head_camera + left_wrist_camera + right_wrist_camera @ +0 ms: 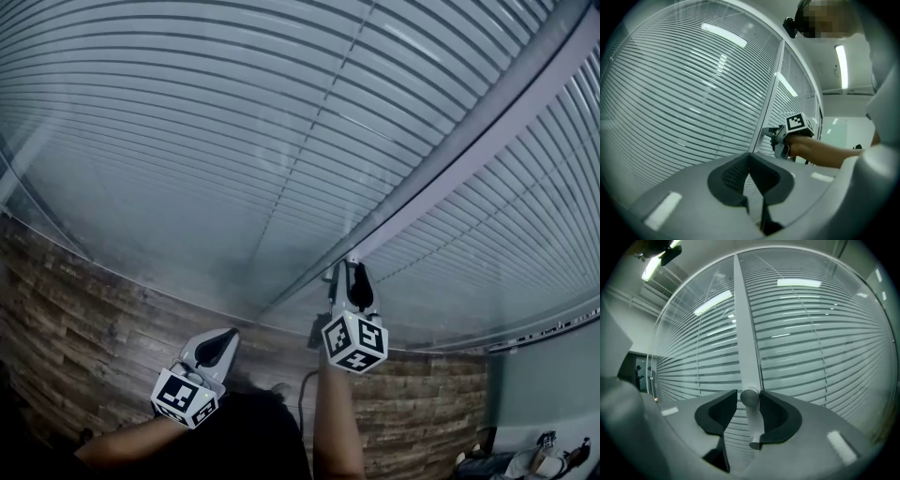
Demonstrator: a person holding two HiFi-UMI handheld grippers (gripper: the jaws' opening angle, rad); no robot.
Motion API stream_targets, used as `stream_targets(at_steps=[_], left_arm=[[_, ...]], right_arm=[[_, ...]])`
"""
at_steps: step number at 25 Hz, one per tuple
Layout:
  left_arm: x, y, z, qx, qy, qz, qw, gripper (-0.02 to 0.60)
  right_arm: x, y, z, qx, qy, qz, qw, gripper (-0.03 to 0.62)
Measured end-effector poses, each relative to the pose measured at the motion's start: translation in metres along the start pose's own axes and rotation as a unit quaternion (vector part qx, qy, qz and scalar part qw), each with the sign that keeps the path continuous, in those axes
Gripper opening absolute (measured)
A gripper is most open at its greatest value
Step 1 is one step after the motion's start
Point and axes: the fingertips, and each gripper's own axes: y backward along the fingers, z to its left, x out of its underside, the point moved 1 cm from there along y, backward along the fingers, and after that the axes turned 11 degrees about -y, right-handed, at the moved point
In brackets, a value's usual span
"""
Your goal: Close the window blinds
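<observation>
Horizontal slat blinds hang behind glass, split by a pale upright frame bar. A round metal knob sticks out of that bar. My right gripper is up at the bar with its jaws to either side of the knob. A thin gap shows on the left side, so it is open. In the head view it points at the bar's lower part. My left gripper hangs lower left, away from the glass, shut on nothing. From there I see the right gripper at the bar.
A brown wood-plank surface runs below the glass. The person's forearm reaches up to the right gripper. Some small items lie at the bottom right corner. Ceiling lights reflect in the glass.
</observation>
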Motion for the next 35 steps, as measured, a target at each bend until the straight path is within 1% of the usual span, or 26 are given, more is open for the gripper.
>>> stream_targets(at_steps=[2, 4, 6, 8, 11, 13, 14, 15, 17, 18, 19, 20, 22, 23, 24, 25, 26, 28, 29, 30, 32, 35], left_arm=[[0.0, 0.0, 0.002, -0.001, 0.004, 0.001, 1.0, -0.002], [0.0, 0.0, 0.004, -0.003, 0.008, 0.001, 1.0, -0.002], [0.001, 0.001, 0.005, -0.004, 0.009, 0.001, 0.9999, -0.002], [0.003, 0.001, 0.006, -0.005, 0.011, 0.001, 0.9999, -0.002], [0.003, 0.001, 0.01, -0.006, 0.012, 0.001, 0.9999, -0.002], [0.002, 0.0, 0.013, -0.01, 0.011, 0.001, 0.9999, -0.002], [0.001, 0.0, 0.015, -0.012, 0.013, 0.001, 0.9998, -0.002], [0.002, 0.001, 0.016, -0.014, 0.014, 0.001, 0.9998, -0.002], [0.003, 0.002, 0.016, -0.015, 0.014, 0.003, 0.9998, -0.002], [0.003, 0.002, 0.014, -0.014, 0.014, 0.003, 0.9998, -0.002], [0.004, 0.001, 0.012, -0.012, 0.014, 0.003, 0.9998, -0.002], [0.004, 0.001, 0.011, -0.011, 0.014, 0.003, 0.9998, -0.002], [0.003, 0.0, 0.008, -0.007, 0.012, 0.003, 0.9999, -0.002], [0.003, 0.0, 0.006, -0.003, 0.012, 0.002, 0.9999, -0.002], [0.002, -0.001, 0.005, 0.001, 0.011, 0.001, 0.9999, -0.002], [0.001, -0.001, 0.003, 0.005, 0.01, -0.001, 0.9999, -0.002], [0.001, -0.002, 0.002, 0.008, 0.01, -0.001, 0.9999, -0.002], [0.002, -0.003, 0.001, 0.01, 0.009, -0.001, 0.9999, -0.002], [0.002, -0.003, 0.001, 0.01, 0.009, -0.001, 0.9999, -0.002], [0.001, -0.003, 0.002, 0.009, 0.009, -0.001, 0.9999, -0.002], [0.001, -0.002, 0.004, 0.008, 0.011, 0.0, 0.9999, -0.002], [0.001, 0.0, 0.005, 0.006, 0.013, 0.0, 0.9999, -0.002]], right_arm=[[-0.001, -0.002, 0.0, 0.005, -0.006, -0.002, 1.0, 0.152], [-0.001, -0.005, -0.001, 0.004, -0.005, -0.001, 1.0, 0.133], [-0.001, -0.005, -0.001, 0.001, 0.008, 0.006, 1.0, 0.133], [0.0, -0.005, 0.0, 0.005, 0.043, 0.014, 0.999, 0.132], [0.002, -0.008, 0.005, 0.017, 0.127, 0.022, 0.991, 0.132], [0.003, -0.01, 0.007, 0.024, 0.196, 0.028, 0.98, 0.13], [0.004, -0.011, 0.008, 0.028, 0.234, 0.033, 0.971, 0.13], [0.005, -0.011, 0.01, 0.032, 0.273, 0.038, 0.961, 0.13], [0.007, -0.01, 0.013, 0.04, 0.352, 0.049, 0.934, 0.13], [0.007, -0.009, 0.013, 0.043, 0.382, 0.054, 0.921, 0.13], [0.008, -0.008, 0.012, 0.044, 0.402, 0.058, 0.913, 0.13], [0.008, -0.007, 0.012, 0.044, 0.411, 0.06, 0.908, 0.13], [0.008, -0.007, 0.012, 0.041, 0.417, 0.062, 0.906, 0.132], [0.008, -0.007, 0.012, 0.039, 0.414, 0.063, 0.907, 0.132], [0.009, -0.007, 0.012, 0.037, 0.404, 0.064, 0.912, 0.132], [0.009, -0.007, 0.012, 0.032, 0.384, 0.066, 0.92, 0.133], [0.009, -0.008, 0.012, 0.026, 0.352, 0.068, 0.933, 0.137], [0.006, -0.008, 0.011, 0.011, 0.261, 0.065, 0.963, 0.148], [0.005, -0.007, 0.009, 0.005, 0.214, 0.059, 0.975, 0.171], [0.003, -0.006, 0.007, 0.003, 0.171, 0.052, 0.984, 0.173], [0.002, -0.003, 0.004, 0.001, 0.097, 0.038, 0.995, 0.173], [0.004, -0.002, 0.002, -0.01, -0.002, 0.028, 1.0, 0.173]])
